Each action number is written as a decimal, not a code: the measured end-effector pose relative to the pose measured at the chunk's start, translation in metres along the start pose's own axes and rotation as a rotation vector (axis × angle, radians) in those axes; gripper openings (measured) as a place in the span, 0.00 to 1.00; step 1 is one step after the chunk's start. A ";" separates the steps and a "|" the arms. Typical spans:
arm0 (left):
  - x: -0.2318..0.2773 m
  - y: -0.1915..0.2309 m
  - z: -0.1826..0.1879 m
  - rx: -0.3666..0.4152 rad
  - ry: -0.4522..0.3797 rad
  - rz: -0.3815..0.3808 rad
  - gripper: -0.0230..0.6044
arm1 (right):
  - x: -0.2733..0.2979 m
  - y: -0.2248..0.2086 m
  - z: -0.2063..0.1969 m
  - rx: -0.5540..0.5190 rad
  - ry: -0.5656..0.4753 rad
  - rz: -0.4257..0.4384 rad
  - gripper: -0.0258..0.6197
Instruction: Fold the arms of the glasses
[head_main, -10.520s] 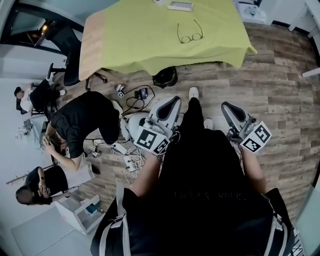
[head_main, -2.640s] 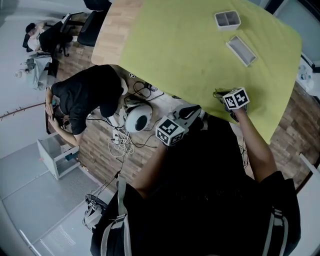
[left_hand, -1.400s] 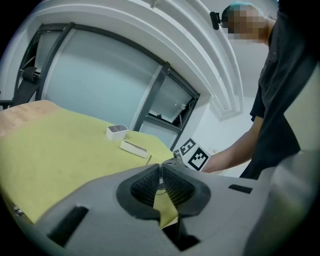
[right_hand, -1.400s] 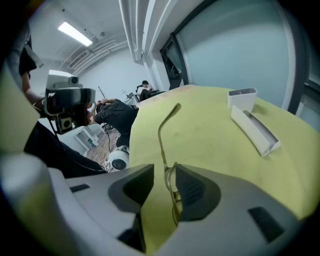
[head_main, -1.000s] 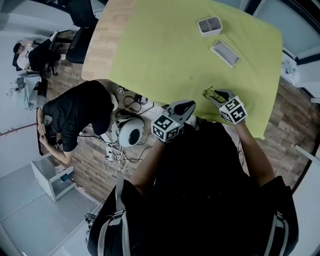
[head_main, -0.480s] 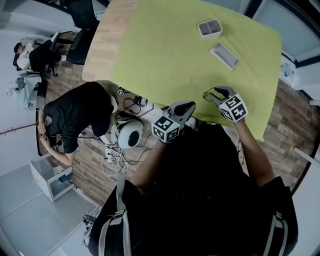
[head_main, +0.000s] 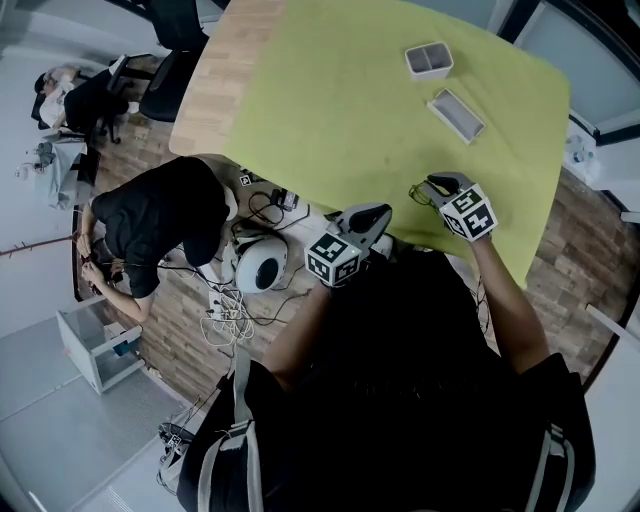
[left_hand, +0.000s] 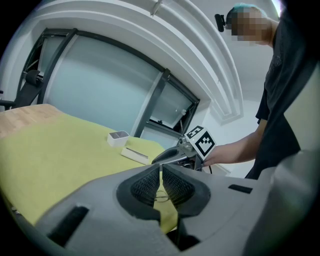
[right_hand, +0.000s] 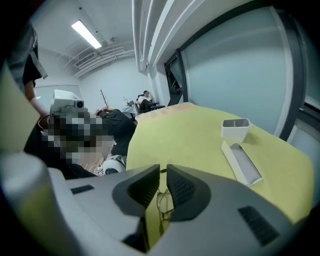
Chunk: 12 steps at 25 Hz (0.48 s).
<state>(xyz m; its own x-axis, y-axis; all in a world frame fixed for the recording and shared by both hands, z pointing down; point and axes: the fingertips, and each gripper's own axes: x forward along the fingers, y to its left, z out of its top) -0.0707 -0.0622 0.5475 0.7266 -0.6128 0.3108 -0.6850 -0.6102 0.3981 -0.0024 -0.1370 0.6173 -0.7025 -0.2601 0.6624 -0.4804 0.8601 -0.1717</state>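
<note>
A: Surface: wooden table (head_main: 215, 80) under a yellow-green cloth (head_main: 340, 110), on a wood-plank floor (head_main: 590, 230). Where's the thin wire-framed pair of glasses (head_main: 419, 191)?
B: On the cloth at the near edge, right at the tips of the right gripper (head_main: 432, 183).
A: Its claw?
B: Closed to a narrow slit on the wire frame. Lenses show just below the pads.
A: Left gripper (head_main: 378, 212)?
B: Just off the table's near edge, near the glasses, not touching. Jaws pressed together, nothing between.
A: Else?
B: Small white two-compartment tray (head_main: 428, 61) and long white open box (head_main: 456, 115), farther up the cloth, well apart from the glasses.
</note>
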 end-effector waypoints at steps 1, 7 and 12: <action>0.000 -0.001 -0.001 -0.002 0.001 -0.001 0.09 | -0.001 0.001 0.000 0.002 -0.002 0.006 0.13; 0.002 -0.008 -0.004 -0.006 0.010 -0.009 0.09 | -0.016 0.005 -0.005 0.007 -0.011 0.017 0.12; 0.008 -0.013 -0.008 -0.001 0.024 -0.020 0.09 | -0.029 0.006 -0.016 0.020 -0.011 0.006 0.12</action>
<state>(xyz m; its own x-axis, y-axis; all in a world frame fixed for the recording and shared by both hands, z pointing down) -0.0558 -0.0549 0.5515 0.7415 -0.5882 0.3227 -0.6699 -0.6217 0.4059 0.0235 -0.1175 0.6091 -0.7112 -0.2595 0.6534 -0.4861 0.8530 -0.1903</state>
